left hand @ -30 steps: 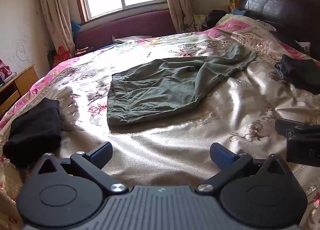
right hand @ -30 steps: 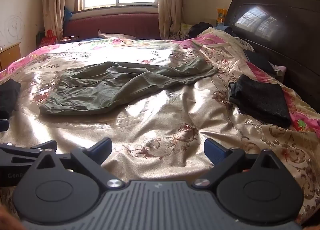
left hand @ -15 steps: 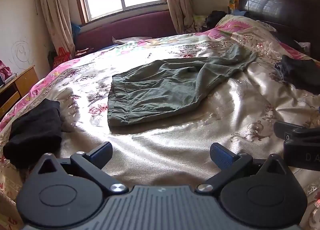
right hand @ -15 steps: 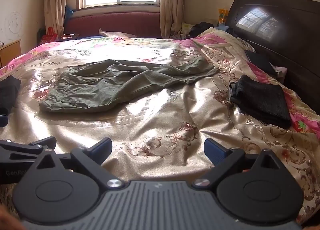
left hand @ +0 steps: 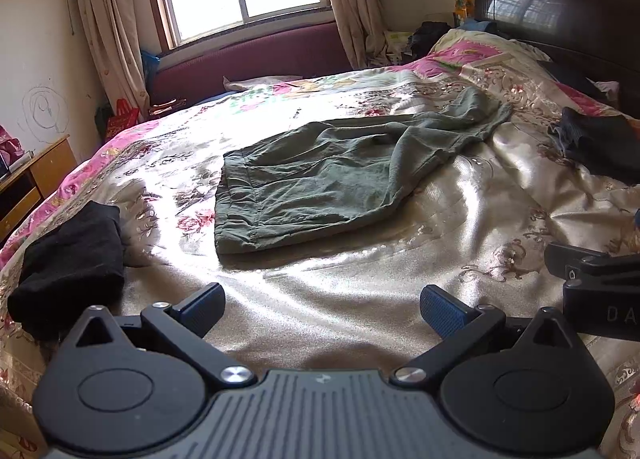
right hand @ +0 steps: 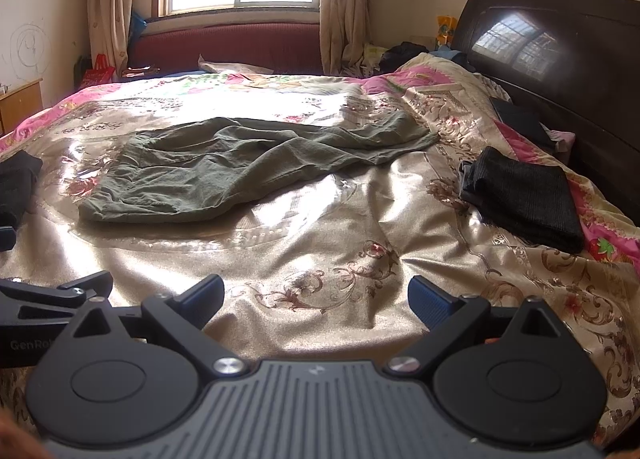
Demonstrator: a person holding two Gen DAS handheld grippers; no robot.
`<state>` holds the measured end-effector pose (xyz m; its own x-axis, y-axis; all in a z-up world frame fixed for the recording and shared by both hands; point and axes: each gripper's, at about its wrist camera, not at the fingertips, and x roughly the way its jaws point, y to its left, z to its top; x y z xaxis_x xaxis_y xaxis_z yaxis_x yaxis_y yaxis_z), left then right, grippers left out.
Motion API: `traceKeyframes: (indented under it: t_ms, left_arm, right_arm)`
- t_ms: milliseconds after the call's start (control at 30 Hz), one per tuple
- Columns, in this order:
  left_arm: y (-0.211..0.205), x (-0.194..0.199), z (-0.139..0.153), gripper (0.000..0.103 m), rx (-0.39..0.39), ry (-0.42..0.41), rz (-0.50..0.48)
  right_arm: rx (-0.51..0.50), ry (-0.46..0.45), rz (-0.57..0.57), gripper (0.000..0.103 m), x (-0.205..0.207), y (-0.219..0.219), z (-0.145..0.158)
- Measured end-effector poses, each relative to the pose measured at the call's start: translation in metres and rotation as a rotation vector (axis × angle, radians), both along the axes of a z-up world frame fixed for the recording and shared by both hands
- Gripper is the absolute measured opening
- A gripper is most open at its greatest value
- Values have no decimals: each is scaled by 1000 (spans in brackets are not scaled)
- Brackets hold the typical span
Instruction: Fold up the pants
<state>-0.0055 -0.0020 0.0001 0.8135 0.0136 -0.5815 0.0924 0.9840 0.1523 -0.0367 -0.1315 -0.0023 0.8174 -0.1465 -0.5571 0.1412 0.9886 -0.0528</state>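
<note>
Pants lie mid-bed, ahead of both grippers, long axis running from the waistband at near left to the legs at far right. Left gripper is nearer the waistband, right gripper nearer the legs. Both are spread wide, holding nothing.

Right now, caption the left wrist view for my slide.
Open left claw hovers short of rumpled olive-green pants on the satin floral bedspread.
</note>
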Motion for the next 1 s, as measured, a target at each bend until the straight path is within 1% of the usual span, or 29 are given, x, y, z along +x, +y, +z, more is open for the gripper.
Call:
traceKeyframes:
  t_ms: [1000]
  left_arm:
    - [-2,0,0,103,10,-5,-3]
  right_arm:
    - [8,0,0,98,0,-1,-3]
